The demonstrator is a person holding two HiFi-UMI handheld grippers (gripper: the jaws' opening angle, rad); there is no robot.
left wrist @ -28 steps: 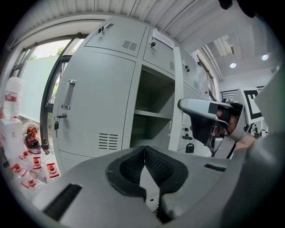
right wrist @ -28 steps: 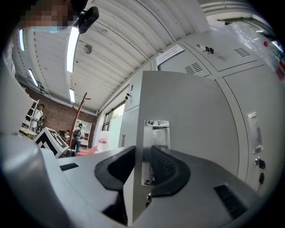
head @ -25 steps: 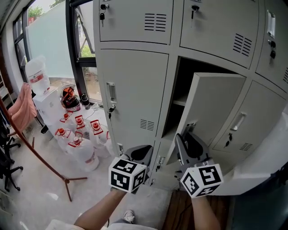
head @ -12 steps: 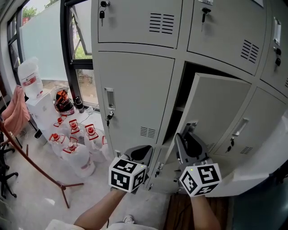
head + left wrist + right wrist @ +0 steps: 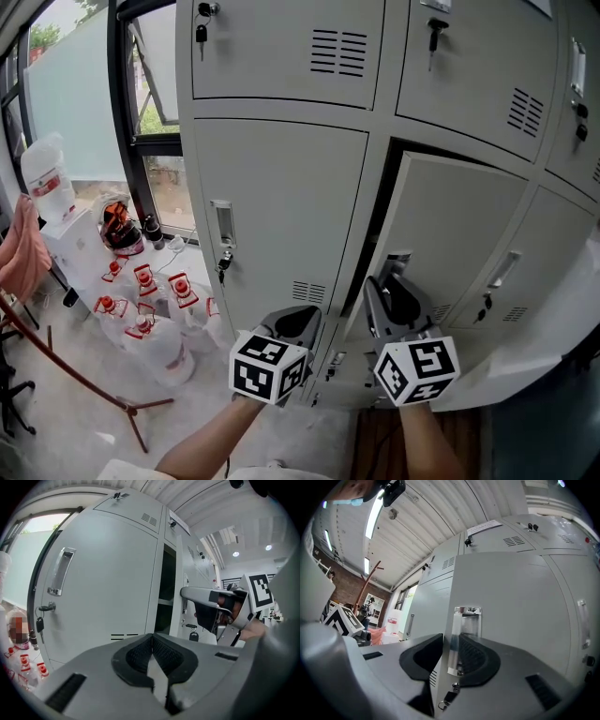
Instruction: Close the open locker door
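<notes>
Locker door sits nearer shut than a second ago. Right gripper clamps its handle edge. Left gripper is pinched together, empty. A gap remains.

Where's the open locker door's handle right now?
Right gripper view, centre: the handle sits clamped between the jaws of the right gripper. In the head view it's right of centre on the open door, beside the dark opening.
</notes>
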